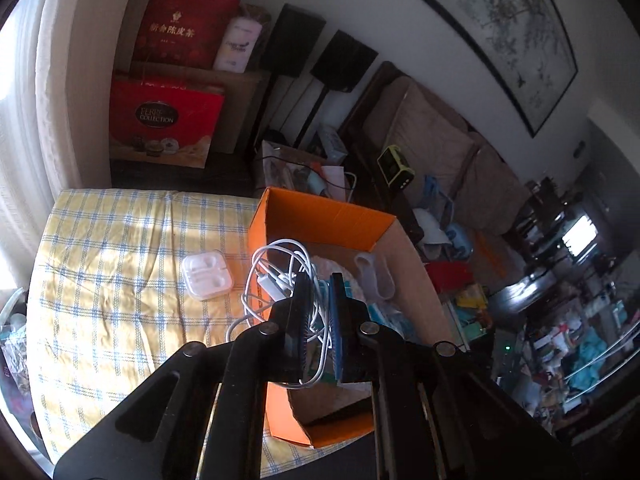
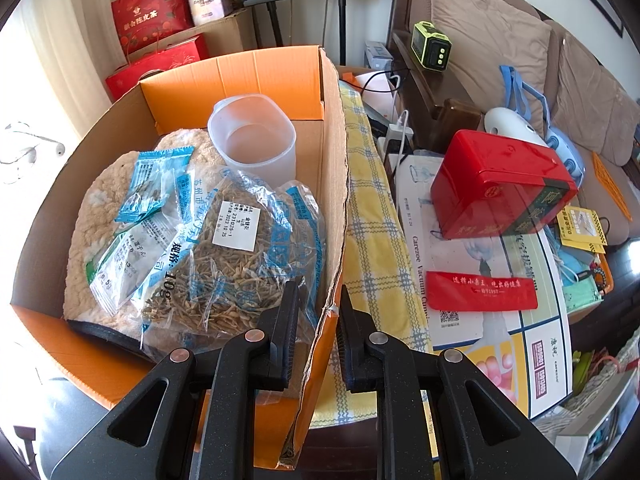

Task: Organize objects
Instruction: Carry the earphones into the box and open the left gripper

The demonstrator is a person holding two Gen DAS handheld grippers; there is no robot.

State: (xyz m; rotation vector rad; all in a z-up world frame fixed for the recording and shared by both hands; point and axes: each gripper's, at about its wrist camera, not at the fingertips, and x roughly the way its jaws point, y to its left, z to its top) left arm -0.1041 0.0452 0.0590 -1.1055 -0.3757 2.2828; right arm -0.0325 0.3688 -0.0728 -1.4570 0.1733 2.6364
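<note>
The left gripper (image 1: 320, 284) is clamping a tangled white cable (image 1: 280, 276), dangling it over the near-left rim of the orange cardboard box (image 1: 320, 216). The right gripper (image 2: 320, 300) is pinching the box's torn right wall. Inside the box, herb packets (image 2: 240, 248) are lying on a fleece pad (image 2: 104, 208), a translucent cup (image 2: 252, 140) sitting behind. Left of the box, a white earphone case (image 1: 207, 276) is resting on the checked cloth (image 1: 120, 260).

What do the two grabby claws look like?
Both are black, speckly plastic. Each left gripper and right gripper has two straight fingers on angled link bars with long cut-out slots, joined by round silver rivets. The left one's pads are blue and ribbed; the right one's look black and ribbed. No cables, markings or sleeves show.
</note>
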